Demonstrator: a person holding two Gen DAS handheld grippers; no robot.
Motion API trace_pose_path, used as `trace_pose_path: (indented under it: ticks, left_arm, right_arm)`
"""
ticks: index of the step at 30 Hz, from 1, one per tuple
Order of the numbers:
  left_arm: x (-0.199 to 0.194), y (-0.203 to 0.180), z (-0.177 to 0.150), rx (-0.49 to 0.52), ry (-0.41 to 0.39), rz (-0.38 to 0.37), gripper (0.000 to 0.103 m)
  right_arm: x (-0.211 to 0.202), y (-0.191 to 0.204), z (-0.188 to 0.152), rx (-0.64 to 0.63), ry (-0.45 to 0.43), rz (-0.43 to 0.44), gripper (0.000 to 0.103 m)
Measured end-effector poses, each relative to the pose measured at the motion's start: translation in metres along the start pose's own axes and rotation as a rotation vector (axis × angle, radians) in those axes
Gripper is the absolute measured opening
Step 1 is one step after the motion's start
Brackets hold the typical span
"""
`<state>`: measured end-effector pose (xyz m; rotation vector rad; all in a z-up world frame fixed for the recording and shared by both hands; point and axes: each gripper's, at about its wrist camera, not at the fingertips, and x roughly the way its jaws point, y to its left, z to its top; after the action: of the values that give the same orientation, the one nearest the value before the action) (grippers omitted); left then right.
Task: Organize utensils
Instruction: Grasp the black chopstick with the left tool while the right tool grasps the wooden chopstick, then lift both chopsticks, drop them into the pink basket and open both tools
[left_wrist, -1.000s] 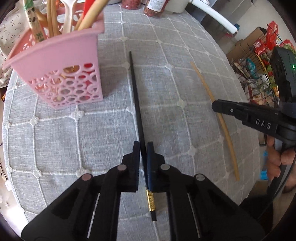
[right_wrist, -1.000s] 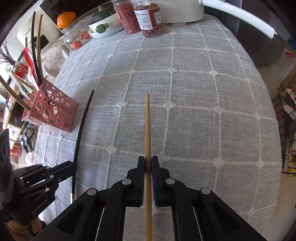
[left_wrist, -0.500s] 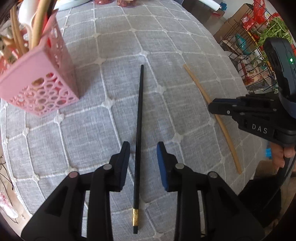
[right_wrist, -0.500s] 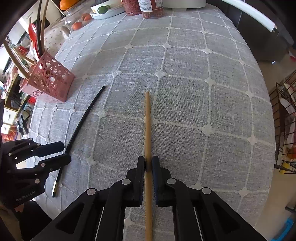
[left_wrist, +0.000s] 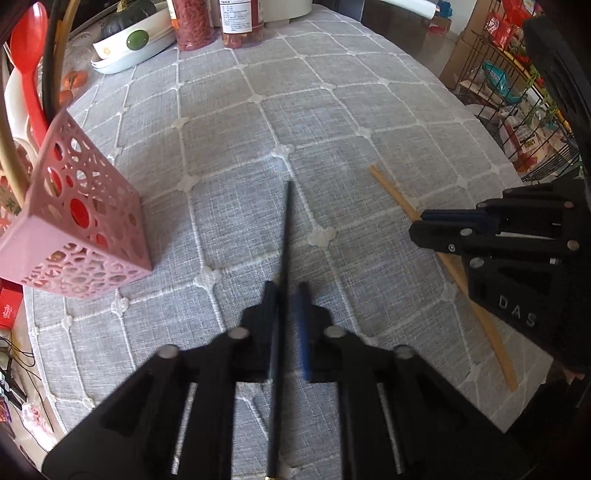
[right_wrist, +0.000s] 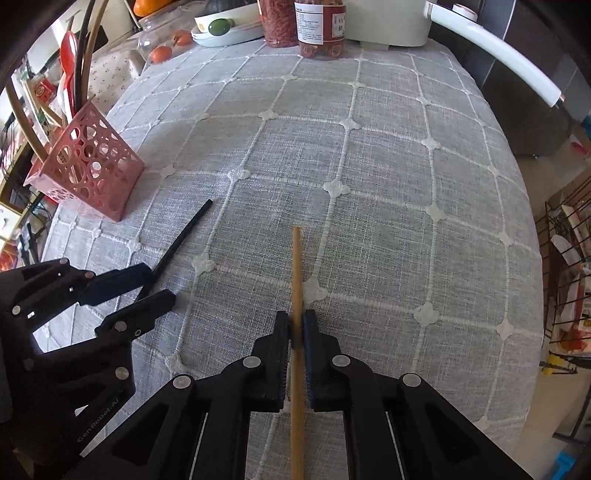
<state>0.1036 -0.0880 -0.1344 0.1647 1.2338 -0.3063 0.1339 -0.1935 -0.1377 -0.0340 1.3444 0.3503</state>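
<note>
A black chopstick (left_wrist: 285, 236) lies on the grey checked tablecloth, passing between the jaws of my left gripper (left_wrist: 285, 291), which stand slightly apart around it, not clamped. It also shows in the right wrist view (right_wrist: 184, 236). My right gripper (right_wrist: 296, 321) is shut on a wooden chopstick (right_wrist: 296, 266), also seen in the left wrist view (left_wrist: 395, 195). A pink perforated utensil holder (left_wrist: 79, 229) with a red spoon (left_wrist: 27, 55) and sticks stands at the left; it also shows in the right wrist view (right_wrist: 86, 166).
Two jars (right_wrist: 319, 26), a white plate with a green fruit (right_wrist: 221, 31) and a white appliance (right_wrist: 388, 18) stand at the table's far edge. A wire rack of goods (left_wrist: 517, 103) is off the table to the right.
My left gripper opened, releasing the black chopstick onto the cloth, and has now narrowed around it again. The right gripper keeps hold of the wooden chopstick.
</note>
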Motion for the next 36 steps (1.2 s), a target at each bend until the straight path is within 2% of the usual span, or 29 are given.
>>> trace_pose_path:
  ticks: [5, 7, 13, 26, 32, 36]
  left_arm:
    - [-0.017, 0.002, -0.006, -0.007, -0.057, -0.003, 0.007]
    - [-0.031, -0.001, -0.008, -0.015, -0.095, -0.024, 0.006]
    - [-0.097, 0.022, -0.03, -0.034, -0.243, -0.065, 0.006]
    - [-0.188, 0.06, -0.046, -0.135, -0.49, -0.097, 0.006]
    - [-0.232, 0.078, -0.048, -0.187, -0.669, -0.062, 0.006]
    - [-0.248, 0.096, -0.048, -0.259, -0.768, -0.02, 0.006]
  right_arm:
    - [-0.011, -0.005, -0.004, 0.021, -0.053, 0.013, 0.006]
    - [-0.027, -0.004, -0.006, 0.012, -0.105, 0.034, 0.006]
    - [-0.081, 0.002, -0.018, -0.007, -0.266, 0.093, 0.006]
    - [-0.168, 0.042, -0.033, -0.088, -0.532, 0.167, 0.006]
    - [-0.199, 0.066, -0.029, -0.111, -0.664, 0.203, 0.006]
    - [-0.206, 0.075, -0.021, -0.102, -0.698, 0.231, 0.006]
